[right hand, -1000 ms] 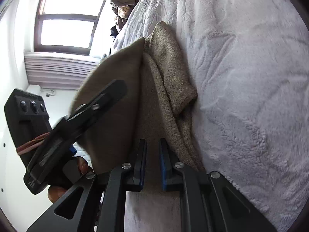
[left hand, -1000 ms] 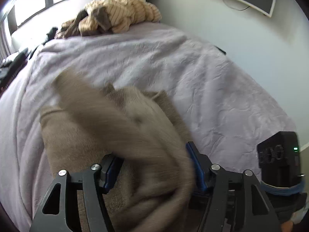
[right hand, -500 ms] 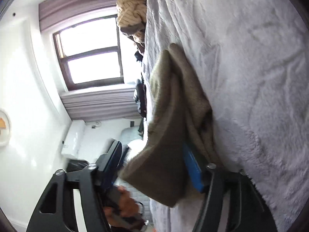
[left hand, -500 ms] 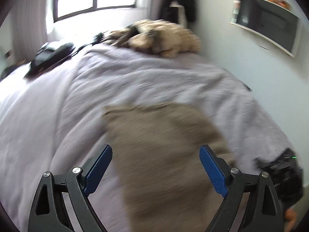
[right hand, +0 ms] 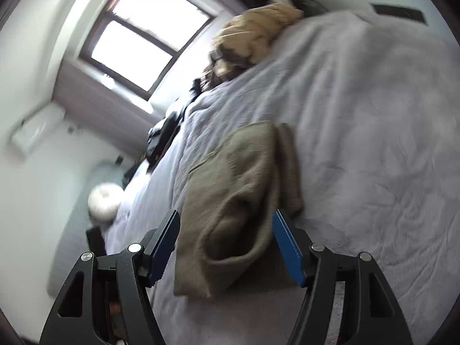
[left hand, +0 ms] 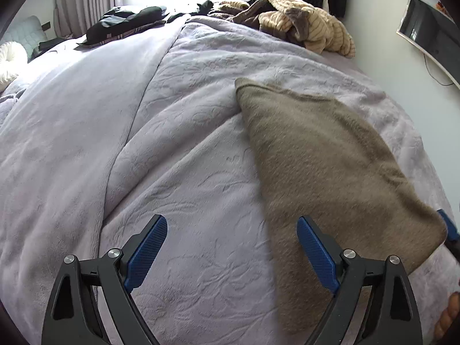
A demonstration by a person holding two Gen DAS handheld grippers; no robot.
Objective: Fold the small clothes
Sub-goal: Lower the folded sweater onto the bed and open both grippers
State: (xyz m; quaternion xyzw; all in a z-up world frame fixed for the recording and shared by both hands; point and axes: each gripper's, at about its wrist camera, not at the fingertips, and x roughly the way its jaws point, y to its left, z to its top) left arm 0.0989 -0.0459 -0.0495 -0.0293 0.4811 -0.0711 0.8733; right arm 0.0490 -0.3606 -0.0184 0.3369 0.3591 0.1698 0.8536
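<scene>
A folded taupe knit garment (left hand: 325,166) lies flat on the lilac bedspread (left hand: 178,132), right of centre in the left wrist view. My left gripper (left hand: 230,253) is open and empty, with its right finger over the garment's near edge. In the right wrist view the same garment (right hand: 238,198) lies bunched, with a loose fold at its near end. My right gripper (right hand: 227,247) is open, its jaws on either side of that near end, not clamping it. The tip of the right gripper shows at the garment's right corner in the left wrist view (left hand: 448,227).
A heap of tan and brown clothes (left hand: 302,26) lies at the far end of the bed. Dark clothes (left hand: 126,20) lie at the far left near the window. A wall-mounted screen (left hand: 431,34) is on the right. A white round cushion (right hand: 103,201) is beside the bed.
Both grippers have opened and let go of the garment, which now lies folded on the bed. The left gripper has swung left; the right gripper has pulled back and turned.
</scene>
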